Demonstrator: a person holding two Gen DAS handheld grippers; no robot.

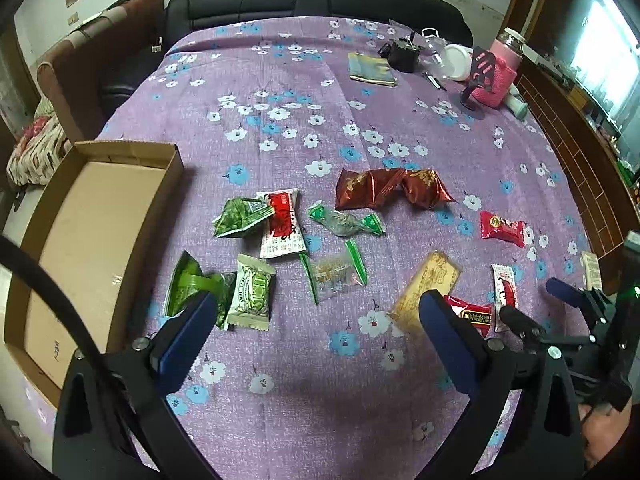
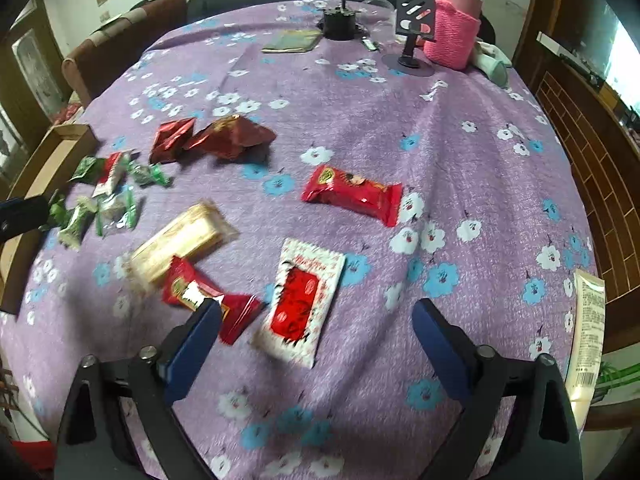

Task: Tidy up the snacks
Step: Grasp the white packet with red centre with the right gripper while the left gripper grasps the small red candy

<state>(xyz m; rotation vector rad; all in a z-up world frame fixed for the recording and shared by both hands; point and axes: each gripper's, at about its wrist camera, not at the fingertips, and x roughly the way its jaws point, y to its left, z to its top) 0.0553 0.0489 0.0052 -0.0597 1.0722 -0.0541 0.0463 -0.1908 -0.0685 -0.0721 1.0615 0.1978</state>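
Snack packets lie scattered on a purple flowered cloth. In the left wrist view my left gripper [image 1: 316, 300] is open and empty above a clear packet with green ends [image 1: 334, 274], with green packets [image 1: 252, 294] by its left finger and a tan bar [image 1: 426, 286] by its right. An empty cardboard box [image 1: 96, 240] stands at the left. My right gripper [image 2: 316, 312] is open and empty just above a white-and-red packet [image 2: 300, 300], beside a red packet [image 2: 200, 292]. Another red packet [image 2: 352, 192] and dark red pouches [image 2: 212, 140] lie farther off. The right gripper [image 1: 528, 304] shows in the left view.
At the table's far end stand a pink knitted bottle [image 2: 456, 28], a black phone stand [image 2: 412, 40], a black pot [image 2: 340, 24] and a flat booklet [image 2: 290, 42]. A white tube [image 2: 588, 320] lies at the right edge. Chairs and a sofa [image 1: 320, 0] ring the table.
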